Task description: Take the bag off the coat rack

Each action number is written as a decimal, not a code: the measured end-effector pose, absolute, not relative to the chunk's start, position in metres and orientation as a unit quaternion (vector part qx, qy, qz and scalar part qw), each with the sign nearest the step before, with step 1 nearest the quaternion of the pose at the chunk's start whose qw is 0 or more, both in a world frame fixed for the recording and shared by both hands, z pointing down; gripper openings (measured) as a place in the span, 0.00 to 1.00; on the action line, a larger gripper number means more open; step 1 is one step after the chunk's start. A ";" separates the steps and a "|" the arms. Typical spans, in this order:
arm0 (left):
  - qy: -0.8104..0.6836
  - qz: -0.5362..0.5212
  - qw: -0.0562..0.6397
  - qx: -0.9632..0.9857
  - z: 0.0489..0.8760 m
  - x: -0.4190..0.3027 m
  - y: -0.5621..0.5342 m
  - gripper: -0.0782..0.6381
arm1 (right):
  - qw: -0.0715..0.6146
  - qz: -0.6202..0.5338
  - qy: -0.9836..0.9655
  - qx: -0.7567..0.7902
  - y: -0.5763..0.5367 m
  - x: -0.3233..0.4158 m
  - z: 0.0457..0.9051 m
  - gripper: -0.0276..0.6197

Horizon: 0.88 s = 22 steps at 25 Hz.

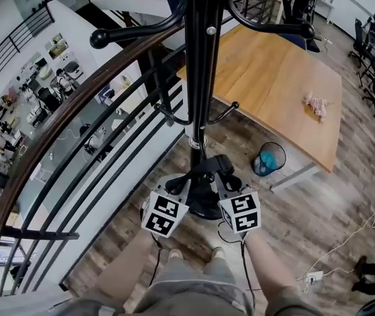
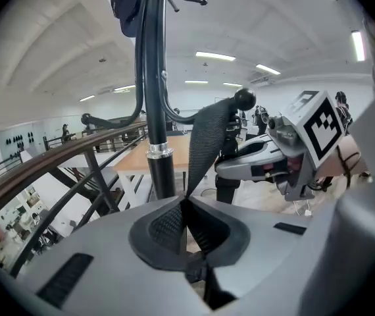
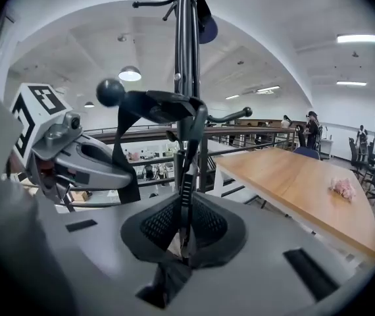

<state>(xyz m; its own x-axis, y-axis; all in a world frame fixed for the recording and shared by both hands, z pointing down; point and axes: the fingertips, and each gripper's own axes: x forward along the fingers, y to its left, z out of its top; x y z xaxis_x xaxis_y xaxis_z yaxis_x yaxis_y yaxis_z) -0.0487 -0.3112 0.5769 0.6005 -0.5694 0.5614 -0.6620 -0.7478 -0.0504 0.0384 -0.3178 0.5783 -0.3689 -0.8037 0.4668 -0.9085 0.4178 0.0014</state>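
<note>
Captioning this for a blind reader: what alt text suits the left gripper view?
The left gripper is shut on a black bag strap that rises to a ball-tipped hook of the black coat rack. The right gripper, with its marker cube, is close by on the right.

No legible text, brand, number or sign appears in any view. The only printed marks are black-and-white square patterns on the left marker cube (image 1: pixel 164 216) and the right marker cube (image 1: pixel 241 212), and these carry no letters or digits.
</note>
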 end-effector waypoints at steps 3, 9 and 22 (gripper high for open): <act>-0.355 0.272 0.084 0.891 0.557 -0.053 -0.305 0.13 | 0.202 0.121 -0.820 0.522 -0.306 0.048 0.554 0.12; -0.387 0.229 0.076 0.890 0.495 -0.061 -0.295 0.13 | 0.213 0.085 -0.831 0.506 -0.282 0.053 0.494 0.12; -0.437 0.164 0.009 0.884 0.358 -0.109 -0.250 0.13 | 0.157 0.000 -0.884 0.440 -0.240 0.003 0.357 0.12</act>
